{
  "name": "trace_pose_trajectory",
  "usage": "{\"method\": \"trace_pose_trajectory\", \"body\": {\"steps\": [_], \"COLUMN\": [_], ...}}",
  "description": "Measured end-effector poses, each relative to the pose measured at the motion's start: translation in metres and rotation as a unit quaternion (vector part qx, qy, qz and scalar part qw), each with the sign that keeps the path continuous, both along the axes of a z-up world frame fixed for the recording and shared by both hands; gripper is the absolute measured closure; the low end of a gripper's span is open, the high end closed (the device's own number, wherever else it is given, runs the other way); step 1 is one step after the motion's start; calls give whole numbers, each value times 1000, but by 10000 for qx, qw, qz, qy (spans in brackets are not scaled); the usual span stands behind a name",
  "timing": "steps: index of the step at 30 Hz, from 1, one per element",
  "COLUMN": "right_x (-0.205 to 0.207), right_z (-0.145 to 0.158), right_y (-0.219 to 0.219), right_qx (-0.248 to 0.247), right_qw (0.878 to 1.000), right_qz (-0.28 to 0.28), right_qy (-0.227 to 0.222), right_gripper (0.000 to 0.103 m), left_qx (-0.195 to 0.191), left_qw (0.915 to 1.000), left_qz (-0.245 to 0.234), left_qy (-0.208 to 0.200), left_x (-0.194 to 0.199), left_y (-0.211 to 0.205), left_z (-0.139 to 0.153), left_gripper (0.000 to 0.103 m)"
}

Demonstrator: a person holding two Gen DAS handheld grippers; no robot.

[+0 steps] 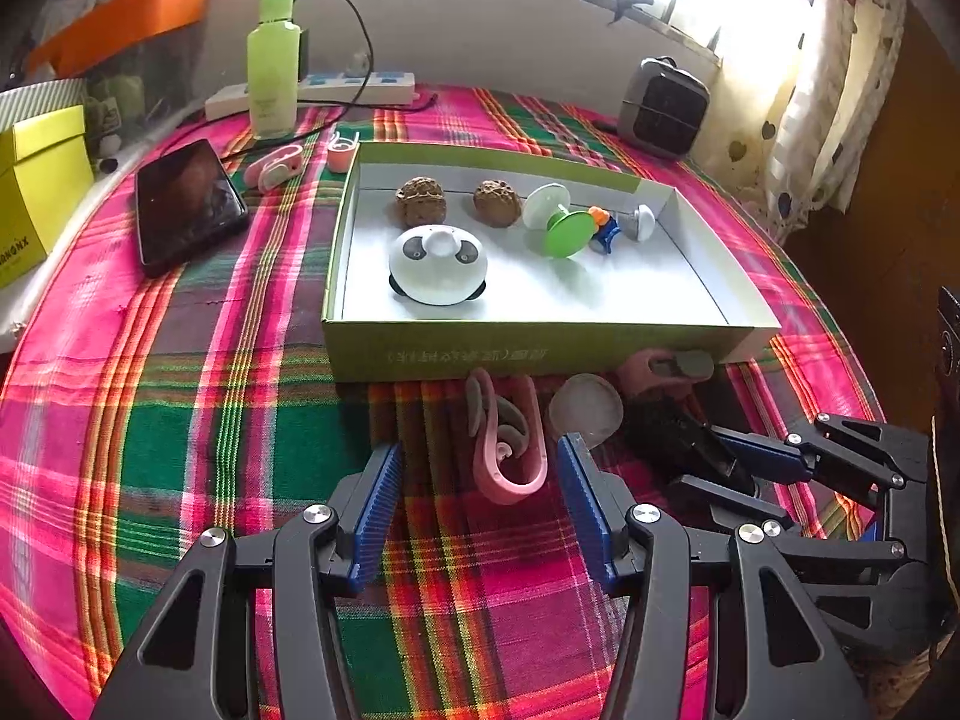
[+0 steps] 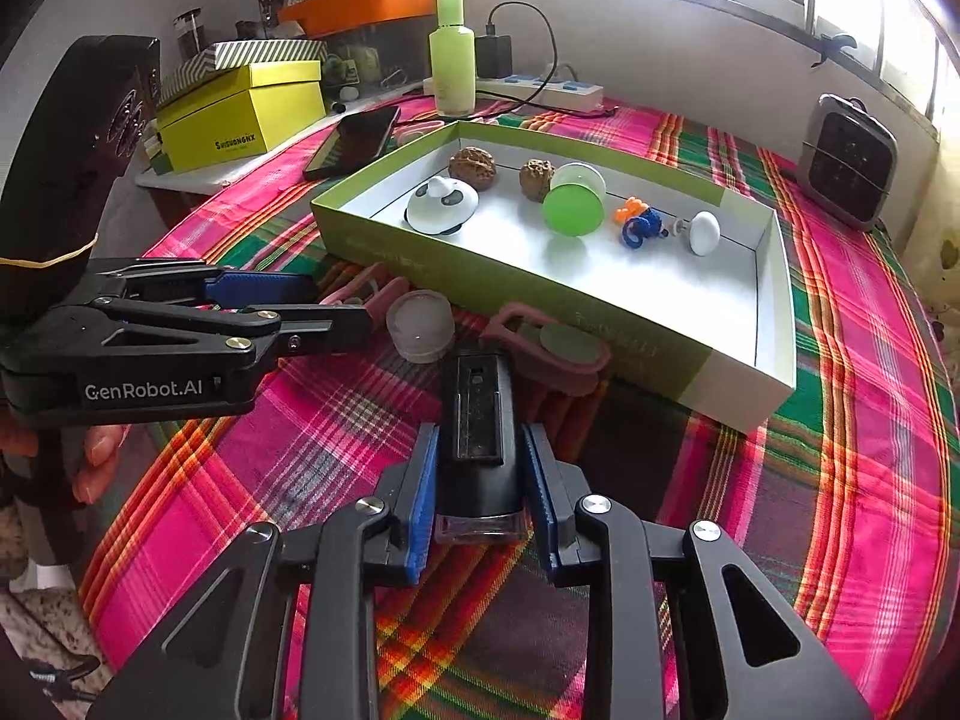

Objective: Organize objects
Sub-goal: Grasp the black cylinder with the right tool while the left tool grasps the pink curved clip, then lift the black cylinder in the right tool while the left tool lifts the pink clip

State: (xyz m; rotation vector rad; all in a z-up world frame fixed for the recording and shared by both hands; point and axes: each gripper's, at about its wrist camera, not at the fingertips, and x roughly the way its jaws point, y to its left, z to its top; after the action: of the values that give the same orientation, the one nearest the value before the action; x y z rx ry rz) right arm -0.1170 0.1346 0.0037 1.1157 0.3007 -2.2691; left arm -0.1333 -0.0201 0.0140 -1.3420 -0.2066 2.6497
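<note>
A green box lid (image 1: 516, 351) (image 2: 522, 294) lies on the plaid cloth and holds two walnuts (image 1: 421, 199), a white panda toy (image 1: 437, 264) (image 2: 443, 204), a green and white spool (image 1: 558, 222) (image 2: 573, 201), a blue-orange toy (image 2: 639, 222) and a white knob (image 2: 703, 232). My left gripper (image 1: 477, 492) is open around a pink clip (image 1: 510, 438) in front of the lid. My right gripper (image 2: 480, 480) is shut on a black rectangular object (image 2: 477, 420); it also shows in the left wrist view (image 1: 678, 438).
A frosted round cap (image 1: 585, 408) (image 2: 420, 324) and a second pink clip (image 1: 666, 367) (image 2: 552, 348) lie by the lid's front wall. A phone (image 1: 186, 204), green bottle (image 1: 273, 60), power strip (image 1: 336, 90), yellow box (image 2: 240, 114) and small heater (image 1: 663, 105) stand behind.
</note>
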Motion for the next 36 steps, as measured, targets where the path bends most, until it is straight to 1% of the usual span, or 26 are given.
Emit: {"method": "trace_pose_trajectory", "body": {"steps": [2,4,8,10,12,13,20,23,28,29,31,32,33,36], "right_x": [2,4,6,7,7,8,10,11,13,13,12,12,12,12], "right_z": [0,0,0,0,0,0,-1,0,0,0,0,0,0,0], "right_y": [3,6,9,10,11,11,14,16,18,17,16,16,16,15], "right_qx": [-47,-95,-164,-196,-212,-217,-235,-232,-177,-172,-162,-163,-157,-132], "right_qw": [10000,9999,9997,9996,9996,9995,9993,9992,9989,9989,9989,9989,9989,9989], "right_qz": [-25,-68,-152,-163,-180,-193,-266,-313,-422,-421,-429,-436,-434,-452], "right_qy": [-26,-48,-90,-101,-107,-108,-107,-103,-67,-64,-57,-60,-58,-43], "right_gripper": [74,74,74,74,74,74,74,74,74,74,74,74,74,74], "left_qx": [-28,-67,-29,-68,-29,-21,-19,37,-8,-22,1,17,14,-97], "left_qw": [10000,10000,10000,10000,10000,10000,10000,9999,9997,9997,9998,9997,9997,9996], "left_qz": [-15,-5,7,-9,-12,-7,-38,-111,-235,-225,-215,-232,-249,-265], "left_qy": [15,34,37,64,57,56,83,36,50,44,20,24,34,74], "left_x": [-1,-1,-2,-1,-1,-1,7,12,19,18,16,16,15,14], "left_y": [0,0,-1,0,-1,-1,-1,2,9,9,10,11,12,15], "left_z": [0,0,0,0,-1,-1,-1,-1,-1,-1,-1,-1,-1,-1], "left_gripper": [52,55,69,71,80,81,81,81,81,80,75,68,66,64]}}
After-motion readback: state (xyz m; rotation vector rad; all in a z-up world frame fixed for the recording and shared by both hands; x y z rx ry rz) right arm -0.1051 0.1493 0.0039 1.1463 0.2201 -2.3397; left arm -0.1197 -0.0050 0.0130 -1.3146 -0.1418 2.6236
